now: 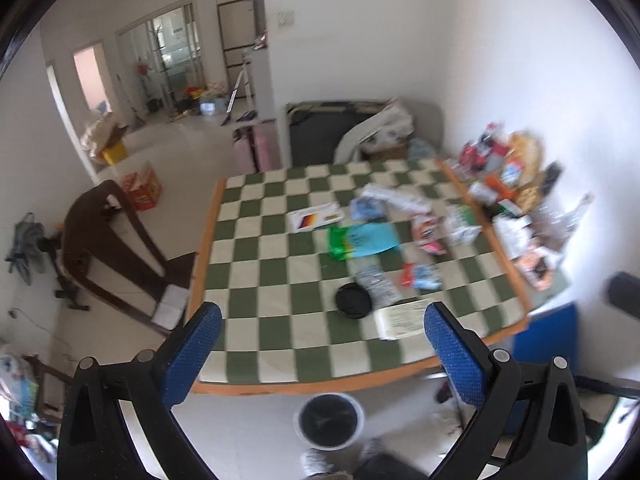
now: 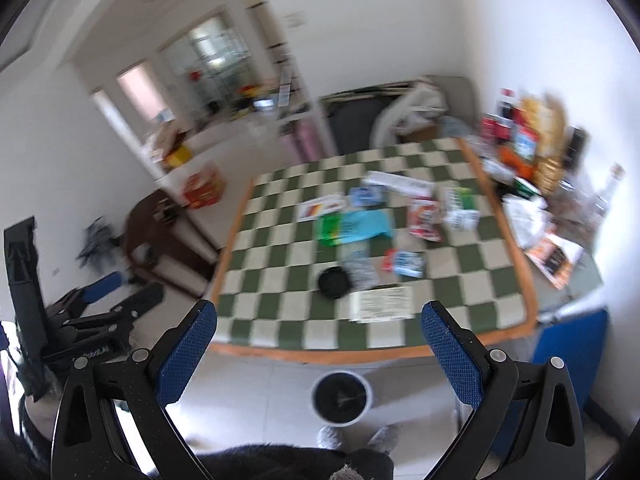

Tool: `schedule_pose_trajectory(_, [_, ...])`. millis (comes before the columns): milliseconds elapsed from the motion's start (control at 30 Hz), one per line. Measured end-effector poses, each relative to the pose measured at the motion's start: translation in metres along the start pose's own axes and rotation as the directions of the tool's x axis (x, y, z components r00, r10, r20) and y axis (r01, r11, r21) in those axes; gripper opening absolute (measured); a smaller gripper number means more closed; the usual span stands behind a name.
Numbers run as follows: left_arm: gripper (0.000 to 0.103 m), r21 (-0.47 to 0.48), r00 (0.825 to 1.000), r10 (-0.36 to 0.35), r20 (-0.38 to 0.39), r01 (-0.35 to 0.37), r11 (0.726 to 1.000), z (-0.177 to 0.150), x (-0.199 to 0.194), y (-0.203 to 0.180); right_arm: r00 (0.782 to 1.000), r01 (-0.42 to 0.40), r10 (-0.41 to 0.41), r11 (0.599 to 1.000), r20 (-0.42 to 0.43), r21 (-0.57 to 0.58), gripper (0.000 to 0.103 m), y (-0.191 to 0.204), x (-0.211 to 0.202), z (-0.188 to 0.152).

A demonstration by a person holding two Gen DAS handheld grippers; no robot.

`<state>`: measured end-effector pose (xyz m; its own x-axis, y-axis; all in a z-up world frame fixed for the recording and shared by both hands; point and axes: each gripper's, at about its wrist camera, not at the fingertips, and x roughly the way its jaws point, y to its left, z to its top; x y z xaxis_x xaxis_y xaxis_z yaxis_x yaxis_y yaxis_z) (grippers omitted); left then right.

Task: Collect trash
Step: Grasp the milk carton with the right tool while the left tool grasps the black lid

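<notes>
Several pieces of trash lie on a green-and-white checkered table [image 1: 260,280] [image 2: 280,248]: a black round lid [image 1: 353,300] [image 2: 334,282], a white printed sheet [image 1: 402,318] [image 2: 382,304], a green and blue bag [image 1: 362,241] [image 2: 352,227], a red and blue wrapper [image 1: 421,275] [image 2: 405,263] and others. A white bin with a black liner [image 1: 329,421] [image 2: 341,398] stands on the floor below the table's near edge. My left gripper [image 1: 322,330] is open and empty, held high above the near edge. My right gripper [image 2: 318,326] is open and empty, also high; the left gripper shows at its far left [image 2: 116,294].
A pile of packets and boxes [image 1: 508,184] [image 2: 528,148] crowds the table's right side by the wall. A dark wooden chair [image 1: 108,248] [image 2: 160,232] stands left of the table. A blue object [image 1: 548,336] [image 2: 572,344] sits at the right corner. My feet show beside the bin.
</notes>
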<state>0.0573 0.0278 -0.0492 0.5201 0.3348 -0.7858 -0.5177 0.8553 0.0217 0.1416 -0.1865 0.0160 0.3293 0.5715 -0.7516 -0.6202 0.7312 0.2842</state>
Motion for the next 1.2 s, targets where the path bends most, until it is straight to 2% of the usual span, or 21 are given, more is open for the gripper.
schedule_pose_trajectory(100, [0.103, -0.001, 0.996, 0.084, -0.042, -0.085, 0.996, 0.002, 0.052, 0.001, 0.996, 0.092, -0.093, 0.995, 0.006, 0.045, 0.103, -0.024, 0.019, -0.002])
schedule_pose_trajectory(167, [0.103, -0.008, 0.987, 0.125, -0.105, -0.127, 0.992, 0.001, 0.09, -0.001, 0.985, 0.17, -0.169, 0.985, -0.017, 0.033, 0.103, -0.039, 0.046, 0.0])
schedule_pose_trajectory(233, [0.103, -0.027, 0.974, 0.144, -0.177, -0.151, 0.988, -0.003, 0.127, -0.002, 0.97, 0.233, -0.233, 0.973, -0.075, -0.008, 0.103, -0.06, 0.084, 0.003])
schedule_pose_trajectory(300, [0.103, -0.039, 0.954, 0.168, -0.25, -0.183, 0.982, -0.009, 0.164, -0.006, 0.958, 0.248, -0.252, 0.968, -0.134, -0.05, 0.103, -0.074, 0.124, 0.009])
schedule_pose_trajectory(367, [0.103, -0.049, 0.924, 0.188, -0.334, -0.217, 0.975, -0.018, 0.203, -0.01, 0.941, 0.251, -0.269, 0.962, -0.204, -0.11, 0.103, -0.092, 0.175, 0.019])
schedule_pose_trajectory(433, [0.103, -0.079, 0.889, 0.194, -0.415, -0.247, 0.966, -0.026, 0.237, -0.012, 0.921, 0.241, -0.28, 0.956, -0.269, -0.17, 0.103, -0.112, 0.231, 0.03])
schedule_pose_trajectory(533, [0.103, -0.154, 0.829, 0.149, -0.539, -0.271, 0.95, -0.04, 0.289, -0.012, 0.887, 0.204, -0.283, 0.949, -0.364, -0.24, 0.103, -0.131, 0.308, 0.038])
schedule_pose_trajectory(633, [0.103, -0.204, 0.791, 0.096, -0.604, -0.27, 0.941, -0.05, 0.331, -0.018, 0.841, 0.149, -0.291, 0.935, -0.457, -0.32, 0.103, -0.142, 0.381, 0.041])
schedule_pose_trajectory(700, [0.102, -0.235, 0.781, 0.058, -0.622, -0.258, 0.937, -0.053, 0.35, -0.022, 0.808, 0.114, -0.319, 0.909, -0.496, -0.4, 0.103, -0.144, 0.428, 0.038])
schedule_pose_trajectory(833, [0.102, -0.301, 0.753, -0.05, -0.657, -0.201, 0.932, -0.055, 0.377, -0.036, 0.751, 0.043, -0.373, 0.851, -0.545, -0.524, 0.103, -0.14, 0.486, 0.027])
schedule_pose_trajectory(900, [0.102, -0.298, 0.741, -0.07, -0.668, -0.18, 0.937, -0.052, 0.388, -0.045, 0.732, 0.014, -0.397, 0.821, -0.553, -0.571, 0.103, -0.137, 0.502, 0.02])
schedule_pose_trajectory(967, [0.102, -0.275, 0.726, -0.067, -0.685, -0.172, 0.946, -0.05, 0.399, -0.054, 0.718, -0.008, -0.409, 0.804, -0.563, -0.595, 0.103, -0.136, 0.515, 0.013])
schedule_pose_trajectory(1067, [0.102, -0.24, 0.706, -0.044, -0.707, -0.18, 0.954, -0.048, 0.412, -0.063, 0.698, -0.025, -0.405, 0.81, -0.59, -0.585, 0.103, -0.139, 0.53, 0.006])
schedule_pose_trajectory(1200, [0.102, -0.234, 0.704, -0.039, -0.709, -0.183, 0.955, -0.041, 0.419, -0.07, 0.69, -0.01, -0.405, 0.823, -0.599, -0.568, 0.087, -0.147, 0.541, 0.001])
